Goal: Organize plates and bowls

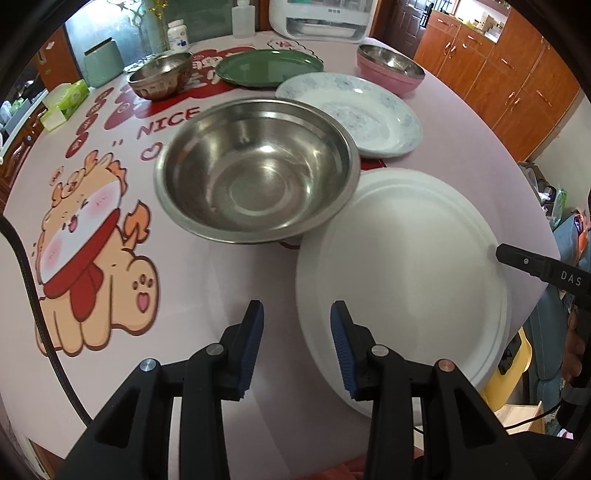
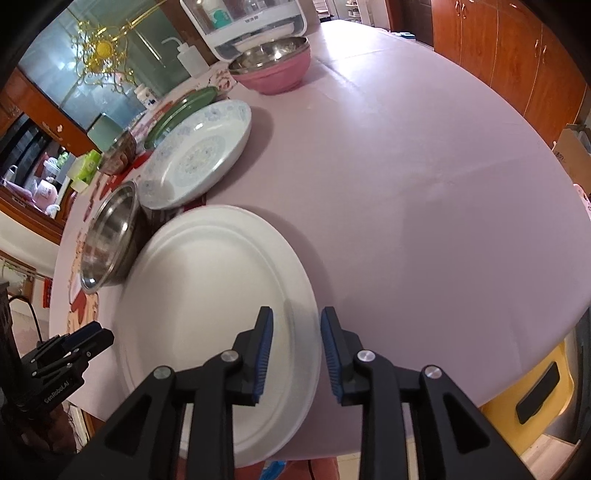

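Nearest the lens, the right tongs (image 2: 296, 354) stood apart with the near right rim of the white plate (image 2: 207, 302) passing between their blue pads; neither pad was seen pressing on it. That plate lay flat on the pink desk (image 2: 424, 192), its near edge close to the desk's front. The left tongs (image 1: 297, 343) also stood apart, over the bare desk just left of the plate's rim, holding nothing. Just behind the white plate sat a large steel bowl (image 1: 258, 170), its rim overlapping the plate's far left edge; whether they touched could not be told. Behind that lay a blue-patterned plate (image 1: 354, 110), then a green plate (image 1: 267, 68) and a smaller steel bowl (image 1: 160, 75) farther back to the left. A pink bowl (image 1: 389, 70) with a steel lining stood at the far right. A white appliance (image 1: 321, 18) stood at the back edge of the desk.
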Tool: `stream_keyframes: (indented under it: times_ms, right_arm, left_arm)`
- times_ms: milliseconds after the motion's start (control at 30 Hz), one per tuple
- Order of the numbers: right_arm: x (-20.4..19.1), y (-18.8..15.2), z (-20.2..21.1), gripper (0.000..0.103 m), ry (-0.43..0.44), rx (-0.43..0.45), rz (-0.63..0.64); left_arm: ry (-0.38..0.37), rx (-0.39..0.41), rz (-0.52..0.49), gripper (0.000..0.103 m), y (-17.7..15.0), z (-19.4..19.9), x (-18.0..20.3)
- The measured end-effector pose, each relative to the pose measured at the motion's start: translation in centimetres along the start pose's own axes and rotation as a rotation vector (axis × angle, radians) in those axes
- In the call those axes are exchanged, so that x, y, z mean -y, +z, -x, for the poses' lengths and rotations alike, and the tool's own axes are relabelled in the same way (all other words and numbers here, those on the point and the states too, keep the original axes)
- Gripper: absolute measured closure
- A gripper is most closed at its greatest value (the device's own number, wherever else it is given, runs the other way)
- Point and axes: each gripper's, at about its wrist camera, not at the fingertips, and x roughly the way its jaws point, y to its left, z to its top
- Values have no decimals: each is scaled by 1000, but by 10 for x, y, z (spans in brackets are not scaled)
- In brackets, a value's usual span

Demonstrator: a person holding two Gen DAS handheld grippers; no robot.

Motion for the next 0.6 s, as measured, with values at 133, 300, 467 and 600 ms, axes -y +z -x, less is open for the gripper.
stream_keyframes:
  times_ms: [133,300,467,600]
  right_arm:
    - [-2,5,6,75,16,19,-2]
    - [-6,13,15,74,40,44,1]
    - [-11,22,24,73,68,73,5]
    - [-13,30,28,69,84,90,11]
  left_arm:
    - [10,22,18,61,0,13,-6]
    - [26,65,43,55,6,32,-15]
    - [47,115,57,49,17,53,-25]
    - [67,137,47,47,33,67,-32]
